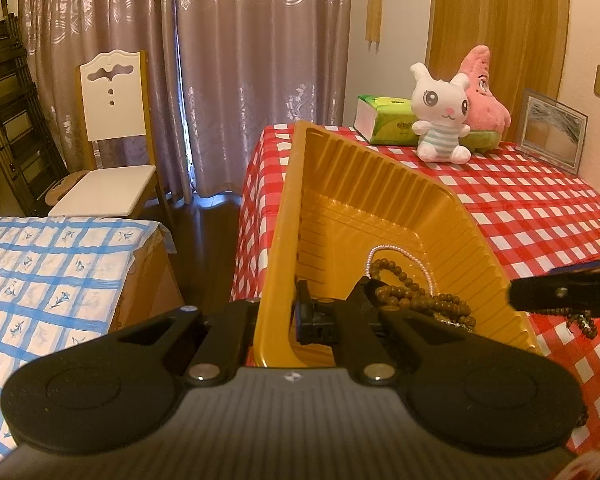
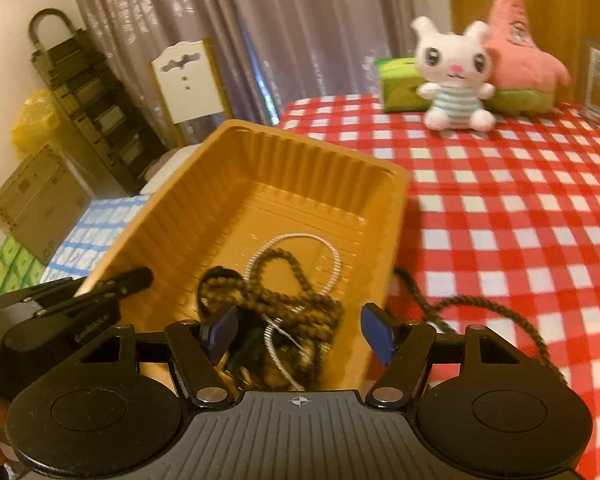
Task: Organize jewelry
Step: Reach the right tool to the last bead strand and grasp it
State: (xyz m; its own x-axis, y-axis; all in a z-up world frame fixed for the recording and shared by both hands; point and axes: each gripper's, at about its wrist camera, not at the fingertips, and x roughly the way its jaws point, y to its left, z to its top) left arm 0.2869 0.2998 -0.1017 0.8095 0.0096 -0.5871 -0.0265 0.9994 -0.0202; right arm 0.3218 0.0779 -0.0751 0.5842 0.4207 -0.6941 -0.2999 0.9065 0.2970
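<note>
1. Left wrist view shows the left gripper [image 1: 296, 312] closed tight on the near left wall of the yellow tray [image 1: 380, 200]; one finger is outside the wall and one is inside
2. The tray stands at the left edge of the table with the red checked cloth [image 1: 540, 208], and its far end points toward the curtain [image 1: 220, 60]
3. Inside the tray, at the near end, lie brown bead strings [image 1: 420, 292] and a thin white bead chain [image 1: 396, 252], tangled together
4. Right wrist view shows the right gripper [image 2: 298, 334] above the near end of the tray, with its jaws well apart; the blue pads [image 2: 376, 332] touch nothing, and the bead pile [image 2: 284, 300] lies below and between them
5. One dark beaded strand [image 2: 480, 304] hangs over the right wall of the tray and lies on the cloth
6. At the far side of the table sit a white rabbit toy [image 1: 442, 116], a pink plush star [image 1: 486, 92] and a green tissue pack [image 1: 384, 120]
</note>
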